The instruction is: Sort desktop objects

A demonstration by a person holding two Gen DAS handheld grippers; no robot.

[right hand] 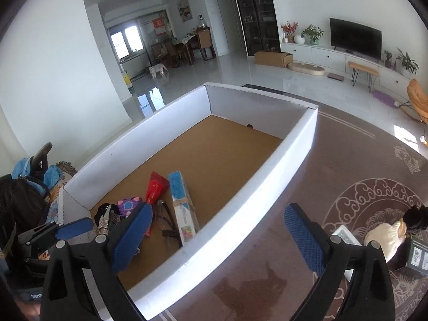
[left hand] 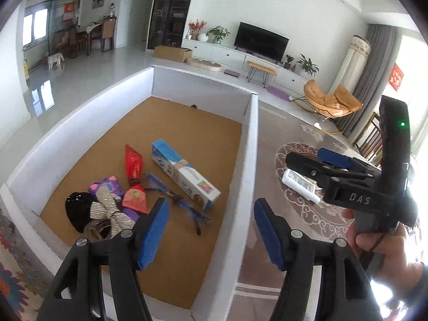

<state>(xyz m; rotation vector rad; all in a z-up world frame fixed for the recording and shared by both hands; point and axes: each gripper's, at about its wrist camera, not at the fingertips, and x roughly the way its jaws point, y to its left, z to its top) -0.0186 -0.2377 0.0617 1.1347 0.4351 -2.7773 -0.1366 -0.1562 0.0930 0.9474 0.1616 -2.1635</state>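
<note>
Your left tongs [left hand: 211, 230] stand open with nothing between them, hanging over the right wall of the one white box [left hand: 250, 144]. Ahead and left of them lie one blue-and-white carton [left hand: 184, 174], one red tube [left hand: 133, 163] and one pair of glasses [left hand: 184, 208]. Your right tongs [right hand: 216, 235] gape wide, empty, across that same wall; one white bottle [left hand: 299, 184] lies on the table beyond them.
</note>
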